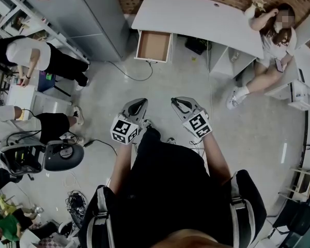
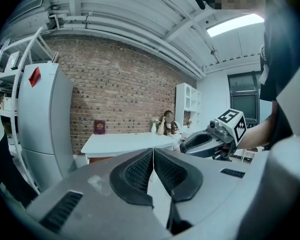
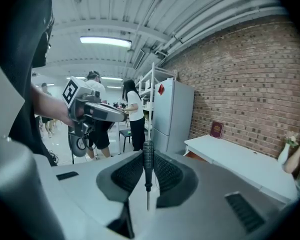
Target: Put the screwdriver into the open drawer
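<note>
- The right gripper (image 3: 148, 155), grey moulded plastic with black cross-hatched rubber pads (image 3: 128, 173), pinches a slim screwdriver (image 3: 148, 165). Its dark ribbed handle sits between the jaws, and its thin bare-metal shaft points back toward the camera.
- The left gripper (image 2: 153, 153) has its textured jaws pressed together, with nothing between them.
- The open white-fronted drawer (image 1: 154, 46), with a flat brown floor, juts from under a smooth white desk (image 1: 196, 17), well apart from both grippers.
- In the head view the screwdriver is too small to make out.
</note>
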Demonstrator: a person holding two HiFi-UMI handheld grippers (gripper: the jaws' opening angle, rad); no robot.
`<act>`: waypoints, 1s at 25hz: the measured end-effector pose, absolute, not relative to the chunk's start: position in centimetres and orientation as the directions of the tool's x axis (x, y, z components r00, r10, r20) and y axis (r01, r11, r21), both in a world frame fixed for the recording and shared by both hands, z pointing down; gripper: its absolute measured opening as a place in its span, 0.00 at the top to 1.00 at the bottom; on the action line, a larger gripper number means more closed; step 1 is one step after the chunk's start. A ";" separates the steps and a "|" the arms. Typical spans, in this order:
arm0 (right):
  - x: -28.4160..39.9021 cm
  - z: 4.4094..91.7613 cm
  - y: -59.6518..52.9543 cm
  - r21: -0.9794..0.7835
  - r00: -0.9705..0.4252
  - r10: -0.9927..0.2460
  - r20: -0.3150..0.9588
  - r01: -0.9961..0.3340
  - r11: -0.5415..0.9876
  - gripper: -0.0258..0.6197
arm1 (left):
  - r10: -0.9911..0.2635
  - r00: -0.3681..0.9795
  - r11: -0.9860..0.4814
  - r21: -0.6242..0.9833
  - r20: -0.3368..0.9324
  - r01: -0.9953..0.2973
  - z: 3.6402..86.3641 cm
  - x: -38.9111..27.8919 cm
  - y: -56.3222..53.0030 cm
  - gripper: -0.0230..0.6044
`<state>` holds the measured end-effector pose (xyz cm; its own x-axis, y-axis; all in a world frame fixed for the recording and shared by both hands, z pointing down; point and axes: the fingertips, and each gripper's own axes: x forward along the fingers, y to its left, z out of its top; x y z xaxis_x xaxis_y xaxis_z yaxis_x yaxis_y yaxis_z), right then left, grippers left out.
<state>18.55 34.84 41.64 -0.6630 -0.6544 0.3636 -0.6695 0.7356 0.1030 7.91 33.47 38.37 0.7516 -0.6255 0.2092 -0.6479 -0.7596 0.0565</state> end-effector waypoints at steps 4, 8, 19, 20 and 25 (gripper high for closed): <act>17.9 42.4 34.9 0.098 -0.664 -0.646 0.376 -0.665 0.740 0.77 | -0.626 0.750 -0.755 0.073 0.215 -0.652 39.2 7.0 33.7 0.94; 17.7 42.4 34.0 0.086 -0.659 -0.649 0.380 -0.673 0.735 0.77 | -0.630 0.745 -0.747 0.093 0.219 -0.658 39.8 6.0 32.6 0.94; 16.5 42.6 29.1 0.082 -0.654 -0.643 0.399 -0.673 0.735 0.77 | -0.609 0.766 -0.765 0.103 0.207 -0.636 39.6 5.6 26.7 0.94; 16.5 42.7 28.4 0.084 -0.649 -0.645 0.403 -0.676 0.732 0.77 | -0.605 0.769 -0.767 0.106 0.208 -0.633 39.7 5.5 26.2 0.94; 17.4 43.0 25.5 0.088 -0.624 -0.655 0.427 -0.692 0.717 0.77 | -0.595 0.775 -0.774 0.109 0.213 -0.624 39.8 5.6 22.9 0.94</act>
<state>17.37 25.54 42.99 -0.6240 -0.6547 0.4266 -0.6918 0.7167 0.0880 5.56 22.93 39.77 0.7751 -0.5949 0.2129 -0.6238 -0.7740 0.1085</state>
